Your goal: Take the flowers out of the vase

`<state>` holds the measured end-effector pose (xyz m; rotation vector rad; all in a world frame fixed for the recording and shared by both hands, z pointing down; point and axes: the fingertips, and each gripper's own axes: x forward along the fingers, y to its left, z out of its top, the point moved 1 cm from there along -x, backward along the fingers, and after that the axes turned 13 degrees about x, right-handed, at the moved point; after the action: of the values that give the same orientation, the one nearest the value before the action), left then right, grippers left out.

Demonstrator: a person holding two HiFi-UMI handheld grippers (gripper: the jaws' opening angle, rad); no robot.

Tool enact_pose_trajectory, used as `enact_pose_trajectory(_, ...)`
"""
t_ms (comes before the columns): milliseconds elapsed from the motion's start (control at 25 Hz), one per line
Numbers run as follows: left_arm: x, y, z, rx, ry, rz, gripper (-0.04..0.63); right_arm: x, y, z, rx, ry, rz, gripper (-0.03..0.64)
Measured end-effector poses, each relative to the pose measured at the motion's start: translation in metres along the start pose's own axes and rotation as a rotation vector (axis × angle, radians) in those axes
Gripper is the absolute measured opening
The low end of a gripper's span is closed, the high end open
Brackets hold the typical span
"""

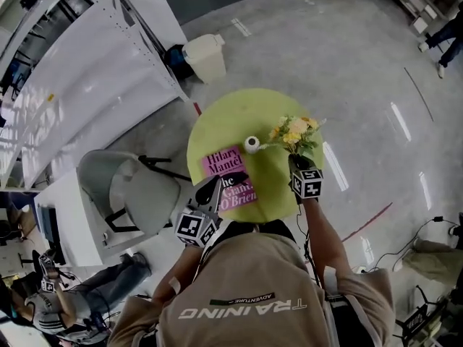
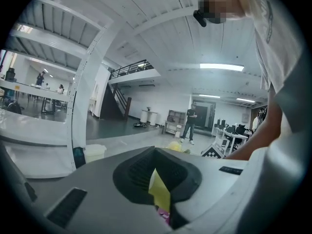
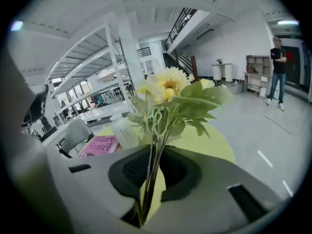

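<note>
Round lime-green worktop (image 1: 217,121) carries a small white ribbed vase (image 1: 252,144); right tongs (image 1: 296,163), forearm stretched forward, pinch the yellow flower bunch (image 1: 295,134) by its stems, clear of that vase; left tongs (image 1: 230,181), slightly spread and empty, hover over a pink paperback book (image 1: 226,163).

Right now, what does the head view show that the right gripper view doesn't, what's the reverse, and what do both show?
Head view only: the left gripper and a white bin. Right gripper view only: the flowers' stems pinched in the right gripper, and a staircase behind. Both: those flowers, the white vase, the pink book, the green table.
</note>
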<state>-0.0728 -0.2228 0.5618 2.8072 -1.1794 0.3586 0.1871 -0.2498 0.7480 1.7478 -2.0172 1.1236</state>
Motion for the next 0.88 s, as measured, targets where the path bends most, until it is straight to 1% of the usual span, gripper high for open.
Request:
enact_pose_trajectory(160, 0.003, 0.005, -0.004, -0.010, 0.010, 0.013, 0.006, 0.023, -0.011, -0.019, 0.007, 0.083, -0.033, 0.038)
enact_pose_trajectory(240, 0.004, 0.006, -0.007, -0.015, 0.014, 0.015, 0.006, 0.032, -0.015, -0.028, 0.018, 0.122, -0.057, 0.051)
enact_pose_trajectory(280, 0.005, 0.007, -0.008, -0.018, 0.016, 0.015, 0.006, 0.035, -0.018, -0.032, 0.028, 0.139, -0.072, 0.051)
enact_pose_trajectory(320, 0.006, 0.008, -0.009, -0.020, 0.017, 0.015, 0.006, 0.037, -0.020, -0.036, 0.041, 0.150, -0.086, 0.066)
enact_pose_trajectory(400, 0.005, 0.010, -0.012, -0.024, 0.020, 0.016, 0.006, 0.038, -0.022, -0.043, 0.066, 0.164, -0.097, 0.068)
enact_pose_trajectory(480, 0.005, 0.012, -0.015, -0.032, 0.023, 0.016, 0.006, 0.036, -0.022, -0.050, 0.078, 0.181, -0.103, 0.091)
enact_pose_trajectory(560, 0.005, 0.014, -0.018, -0.038, 0.026, 0.015, 0.006, 0.036, -0.023, -0.055, 0.067, 0.195, -0.121, 0.172)
enact_pose_trajectory(680, 0.008, 0.014, -0.019, -0.041, 0.025, 0.008, 0.006, 0.031, -0.028, -0.053, 0.044, 0.168, -0.165, 0.199)
enact_pose_trajectory(800, 0.009, 0.013, -0.019, -0.040, 0.020, -0.002, 0.006, 0.021, -0.030, -0.045, 0.043, 0.120, -0.192, 0.199)
enact_pose_trajectory(840, 0.009, 0.012, -0.019, -0.039, 0.018, -0.005, 0.006, 0.018, -0.028, -0.043, 0.044, 0.108, -0.185, 0.196)
enact_pose_trajectory(880, 0.008, 0.011, -0.020, -0.038, 0.017, -0.007, 0.006, 0.015, -0.024, -0.041, 0.043, 0.095, -0.171, 0.161)
